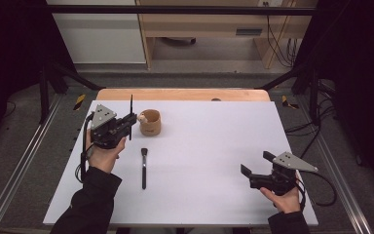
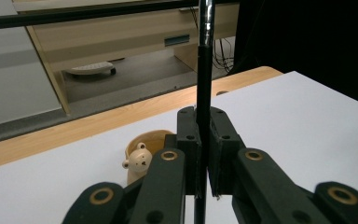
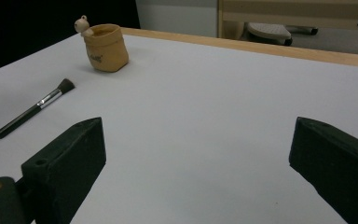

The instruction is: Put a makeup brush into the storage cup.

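Note:
My left gripper (image 1: 131,121) is shut on a thin black brush handle (image 1: 131,105) that stands upright, just left of a tan cup (image 1: 150,123) with a small bear figure on its rim. In the left gripper view the handle (image 2: 203,70) rises between the closed jaws of the left gripper (image 2: 204,122), and the cup (image 2: 144,151) sits just beyond them to the left. A second makeup brush (image 1: 144,168) lies flat on the white table, bristles toward the cup. My right gripper (image 1: 257,164) is held open near the front right, holding nothing. The right gripper view shows the right gripper (image 3: 198,140), the cup (image 3: 105,46) and the lying brush (image 3: 32,109).
The white mat (image 1: 209,146) covers a wooden table (image 1: 185,94). Black frame bars and cables stand along both sides. A wooden desk (image 1: 214,24) is behind the table on the floor.

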Motion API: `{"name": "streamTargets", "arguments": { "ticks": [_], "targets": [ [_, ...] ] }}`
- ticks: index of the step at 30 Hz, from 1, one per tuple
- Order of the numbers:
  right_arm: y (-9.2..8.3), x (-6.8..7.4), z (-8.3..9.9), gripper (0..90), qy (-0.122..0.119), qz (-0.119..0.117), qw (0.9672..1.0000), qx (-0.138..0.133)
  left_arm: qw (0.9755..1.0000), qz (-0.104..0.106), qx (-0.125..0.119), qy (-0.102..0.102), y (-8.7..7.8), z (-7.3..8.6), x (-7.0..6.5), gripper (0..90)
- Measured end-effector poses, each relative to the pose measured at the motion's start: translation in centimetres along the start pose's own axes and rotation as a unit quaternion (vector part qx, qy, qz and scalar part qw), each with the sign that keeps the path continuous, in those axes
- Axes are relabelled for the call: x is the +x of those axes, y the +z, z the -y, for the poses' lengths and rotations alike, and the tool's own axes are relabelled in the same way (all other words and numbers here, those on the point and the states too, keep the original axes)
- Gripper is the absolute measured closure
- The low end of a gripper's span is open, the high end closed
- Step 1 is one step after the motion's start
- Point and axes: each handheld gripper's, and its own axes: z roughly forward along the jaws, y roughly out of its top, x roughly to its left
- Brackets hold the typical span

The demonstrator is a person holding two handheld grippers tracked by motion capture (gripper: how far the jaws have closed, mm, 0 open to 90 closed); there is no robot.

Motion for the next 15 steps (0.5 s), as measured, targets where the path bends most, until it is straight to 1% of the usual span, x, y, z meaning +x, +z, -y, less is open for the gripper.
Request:
{"name": "streamTargets", "arguments": {
  "ticks": [8,15],
  "targets": [
    [0.0,0.0,0.1,4.4,-0.004,0.0,1.0,0.004,1.0,0.001,-0.005,0.001,0.8,-0.5,0.7,84.2],
    [0.0,0.0,0.1,4.3,-0.004,0.002,1.0,0.006,1.0,0.002,-0.003,-0.001,1.7,-0.8,1.2,84.2]
  ]
}}
